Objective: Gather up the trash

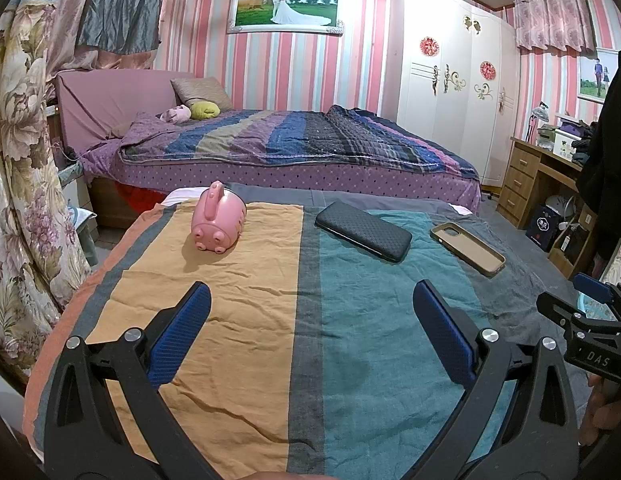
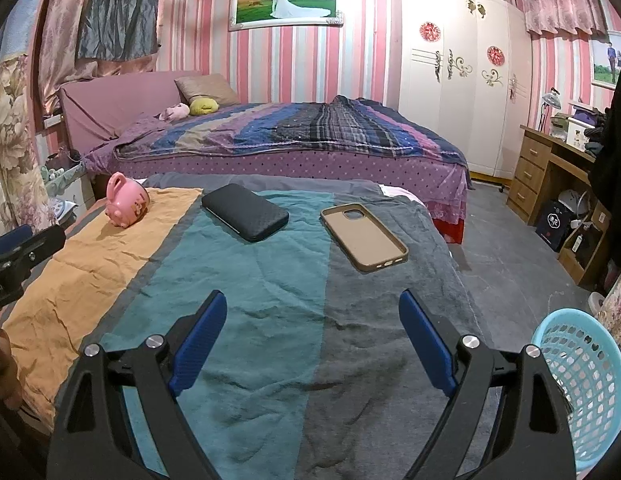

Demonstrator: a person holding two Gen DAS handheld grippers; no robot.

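A striped cloth covers the table [image 1: 238, 280], which also shows in the right wrist view [image 2: 270, 280]. On it lie a pink pig-shaped cup [image 1: 218, 218] [image 2: 126, 201] on its side, a black phone case [image 1: 363, 231] [image 2: 245, 211] and a tan phone case [image 1: 467, 248] [image 2: 364, 237]. A light blue mesh basket [image 2: 582, 384] stands at the table's right, low beside my right gripper. My left gripper [image 1: 310, 300] is open and empty above the near cloth. My right gripper [image 2: 312, 308] is open and empty; its fingers also show in the left wrist view [image 1: 590, 286].
A bed [image 1: 290, 148] with a striped blanket stands behind the table. A white wardrobe [image 1: 450, 80] and a wooden desk [image 1: 542, 176] stand at the right. Floral curtains [image 1: 18, 160] hang at the left. Grey floor [image 2: 510, 248] lies right of the table.
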